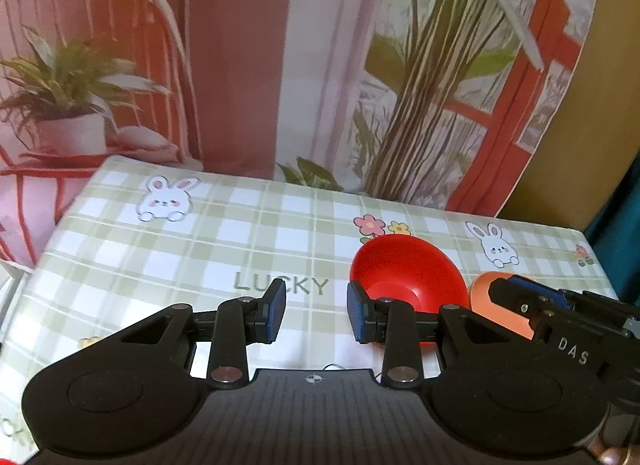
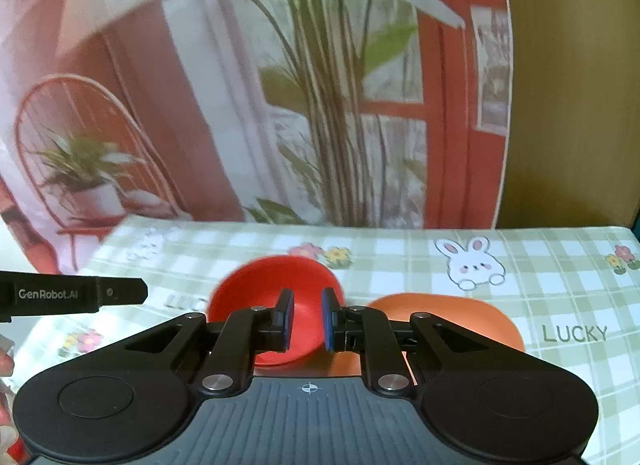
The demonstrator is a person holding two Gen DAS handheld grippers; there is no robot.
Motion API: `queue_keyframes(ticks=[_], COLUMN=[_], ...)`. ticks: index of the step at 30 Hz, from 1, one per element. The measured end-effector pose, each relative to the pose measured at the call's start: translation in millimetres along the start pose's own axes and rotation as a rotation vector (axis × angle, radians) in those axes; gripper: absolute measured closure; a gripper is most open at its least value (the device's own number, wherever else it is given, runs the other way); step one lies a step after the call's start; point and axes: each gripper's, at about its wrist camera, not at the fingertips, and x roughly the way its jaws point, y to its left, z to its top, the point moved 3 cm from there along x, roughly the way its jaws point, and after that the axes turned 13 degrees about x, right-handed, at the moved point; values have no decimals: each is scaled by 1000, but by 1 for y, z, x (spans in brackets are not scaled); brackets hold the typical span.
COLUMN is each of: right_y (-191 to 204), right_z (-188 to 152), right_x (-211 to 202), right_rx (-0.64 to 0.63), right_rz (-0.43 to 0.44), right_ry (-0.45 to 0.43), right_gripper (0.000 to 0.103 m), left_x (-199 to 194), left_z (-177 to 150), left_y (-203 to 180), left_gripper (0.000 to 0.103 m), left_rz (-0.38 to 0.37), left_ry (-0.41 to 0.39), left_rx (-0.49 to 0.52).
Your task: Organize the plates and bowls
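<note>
Red bowl (image 2: 276,305) sitting mid-table on checked cloth (image 1: 200,249), orange plate (image 2: 472,317) just right. Right gripper (image 2: 307,321) hovering near bowl, fingers parted, gripping nothing. Left gripper (image 1: 316,315) gaping wide, holding nothing.

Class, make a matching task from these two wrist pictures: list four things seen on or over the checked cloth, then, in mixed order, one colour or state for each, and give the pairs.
Things:
1. bowl
2. plate
3. left claw
4. rabbit drawing

Colours or states:
A. white with pink ears
B. orange, flat on the cloth
C. red, deep
D. open, holding nothing

Pairs: 1-C, 2-B, 3-D, 4-A
</note>
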Motion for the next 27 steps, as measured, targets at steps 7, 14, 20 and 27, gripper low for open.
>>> queue_keyframes(ticks=[7, 14, 20, 27], right_y=[30, 71, 113, 161], right_z=[-4, -18, -33, -57], right_x=[-27, -39, -38, -30], right_rx=[-36, -111, -206, -276], right_rz=[85, 182, 258, 344], right_ry=[-21, -24, 10, 91], right_gripper=[88, 88, 88, 88], left_x=[-70, -136, -174, -196], left_z=[-10, -50, -94, -142], left_y=[33, 75, 108, 142], left_gripper=[67, 62, 62, 61], left_rz=[75, 161, 269, 390], left_ry=[-59, -89, -82, -44], left_rx=[-11, -138, -227, -380])
